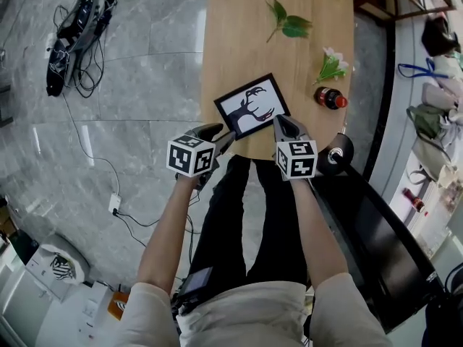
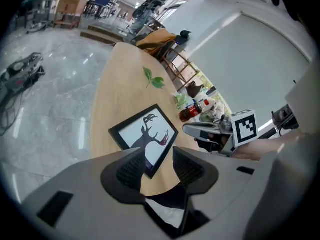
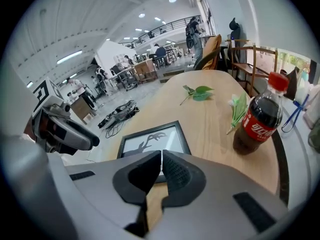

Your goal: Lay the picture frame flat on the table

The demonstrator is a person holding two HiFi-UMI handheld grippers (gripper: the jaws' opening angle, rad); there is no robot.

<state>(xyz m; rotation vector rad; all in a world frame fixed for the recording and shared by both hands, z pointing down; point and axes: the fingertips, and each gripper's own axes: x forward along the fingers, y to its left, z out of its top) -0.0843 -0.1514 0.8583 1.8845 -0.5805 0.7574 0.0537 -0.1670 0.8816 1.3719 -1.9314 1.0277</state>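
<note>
Looking down from the head, the thin black frame (image 1: 252,105) lies flat on the smooth wooden table (image 1: 239,35), close to its near edge. In the left gripper view, the left claw (image 1: 223,137) is wide open and empty. In the right gripper view, the right claw (image 1: 281,123) is pinched closed on nothing, right over the frame's edge. I think a bump there could slide the frame off, or tip the round bottle (image 3: 257,121).

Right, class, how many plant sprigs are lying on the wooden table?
2. A green leaf sprig lies far up the table; a white-flowered sprig lies beside the cola bottle, near the right edge. None looks hidden.
</note>
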